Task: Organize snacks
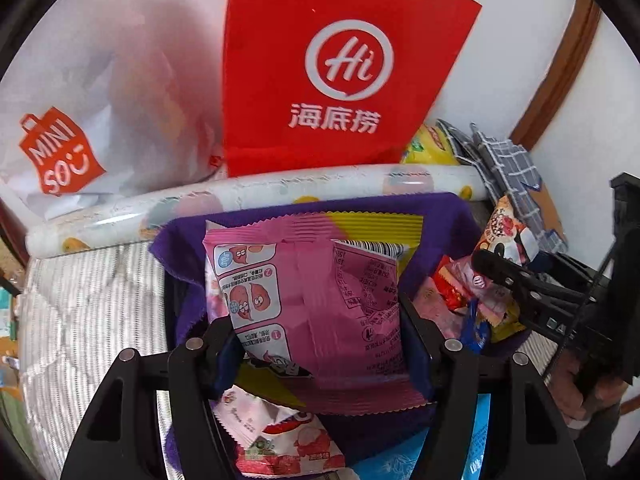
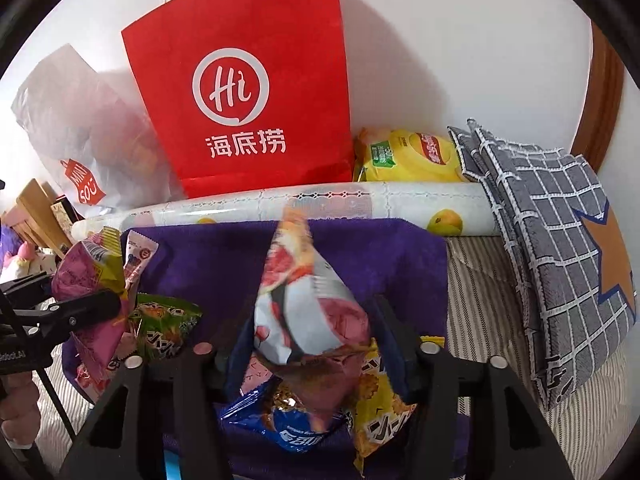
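my left gripper [image 1: 320, 332] has a pink packet [image 1: 316, 304] standing between its jaws, back side facing me with printed drawings and a barcode. both fingers sit against the packet's sides, so i read it as gripped. the packet is over a purple cloth [image 1: 436, 216] spread on a striped cover [image 1: 88, 304]. under the gripper lies a white-and-red packet [image 1: 280, 440], and a blue packet [image 1: 480, 432] shows at the lower right.

far left at the wall leans a white bag [image 1: 80, 112] with an orange logo, then a red bag [image 1: 340, 68] with white lettering. a plastic roll [image 1: 240, 196] with fruit prints lies along the back edge of the cloth.

further right a heap of small snacks [image 1: 472, 292] sits on the cloth, with my right gripper above it.

my right gripper [image 2: 312, 344] has a white-and-pink packet [image 2: 308, 308] between its jaws, tip pointing up. cannot tell if the pads still press it. below it lie a blue pack [image 2: 292, 424] and a yellow pack [image 2: 380, 404] on the cloth. a green packet [image 2: 168, 324] lies to the left, by my left gripper.

right of the red bag a yellow chip bag [image 2: 408, 156] rests by the wall, then a grey checked cushion [image 2: 560, 248] with an orange star leans on the roll.
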A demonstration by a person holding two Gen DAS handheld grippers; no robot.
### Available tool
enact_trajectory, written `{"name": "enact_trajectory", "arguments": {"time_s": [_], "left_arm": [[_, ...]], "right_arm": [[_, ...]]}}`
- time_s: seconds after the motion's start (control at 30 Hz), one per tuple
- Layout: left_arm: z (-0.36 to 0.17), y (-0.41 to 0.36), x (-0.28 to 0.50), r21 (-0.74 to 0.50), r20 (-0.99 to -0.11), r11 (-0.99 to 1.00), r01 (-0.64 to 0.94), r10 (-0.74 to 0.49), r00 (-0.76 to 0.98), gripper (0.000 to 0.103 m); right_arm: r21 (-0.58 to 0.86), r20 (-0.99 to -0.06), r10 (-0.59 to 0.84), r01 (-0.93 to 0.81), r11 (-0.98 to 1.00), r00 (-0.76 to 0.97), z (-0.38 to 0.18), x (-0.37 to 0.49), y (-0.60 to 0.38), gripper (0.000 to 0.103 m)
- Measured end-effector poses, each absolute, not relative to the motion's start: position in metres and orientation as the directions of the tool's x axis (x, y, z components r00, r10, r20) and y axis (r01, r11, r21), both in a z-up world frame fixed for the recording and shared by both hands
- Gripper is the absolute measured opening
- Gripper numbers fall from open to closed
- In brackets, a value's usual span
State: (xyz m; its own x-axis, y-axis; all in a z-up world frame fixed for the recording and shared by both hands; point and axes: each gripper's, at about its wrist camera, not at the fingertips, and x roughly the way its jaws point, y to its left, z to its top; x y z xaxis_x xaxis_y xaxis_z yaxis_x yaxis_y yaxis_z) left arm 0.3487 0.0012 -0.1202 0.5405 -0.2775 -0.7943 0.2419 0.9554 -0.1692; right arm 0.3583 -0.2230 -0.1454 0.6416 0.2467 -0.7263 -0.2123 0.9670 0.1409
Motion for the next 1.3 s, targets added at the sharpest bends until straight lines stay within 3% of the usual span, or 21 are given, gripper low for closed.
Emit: {"name": "enact_trajectory", "arguments": {"time_s": [0.13, 0.3, 0.7, 1.13, 1.3], "left_arm": [[-0.108, 0.006, 0.343, -0.161, -0.792, 0.963, 0.216, -0.257, 0.554, 0.081], [-0.083, 0.010, 0.315, -0.158, -0.759, 0.963, 0.217, -0.259, 0.597, 0.082], [-0.046, -0.005, 0.202, -0.129, -0.688, 0.956, 0.264, -0.278, 0.671, 0.084], [-0.049, -0.014, 0.103, -0.117, -0.649, 0.964, 0.240, -0.257, 0.716, 0.094], [-0.046, -0.016, 0.076, -0.105, -0.631, 0.968, 0.229, -0.243, 0.737, 0.094]], "right_arm": [[0.156, -0.697, 0.248, -0.195, 0.968, 0.673, -0.129, 0.348, -0.226, 0.069], [0.177, -0.659, 0.243, -0.168, 0.970, 0.711, -0.106, 0.322, -0.233, 0.074], [0.128, -0.631, 0.152, -0.091, 0.988, 0.761, -0.066, 0.211, -0.248, 0.074], [0.090, -0.623, 0.099, -0.054, 0.994, 0.776, -0.069, 0.114, -0.258, 0.074], [0.044, -0.587, 0.061, -0.043, 0.998, 0.808, -0.068, 0.084, -0.255, 0.089]]}}
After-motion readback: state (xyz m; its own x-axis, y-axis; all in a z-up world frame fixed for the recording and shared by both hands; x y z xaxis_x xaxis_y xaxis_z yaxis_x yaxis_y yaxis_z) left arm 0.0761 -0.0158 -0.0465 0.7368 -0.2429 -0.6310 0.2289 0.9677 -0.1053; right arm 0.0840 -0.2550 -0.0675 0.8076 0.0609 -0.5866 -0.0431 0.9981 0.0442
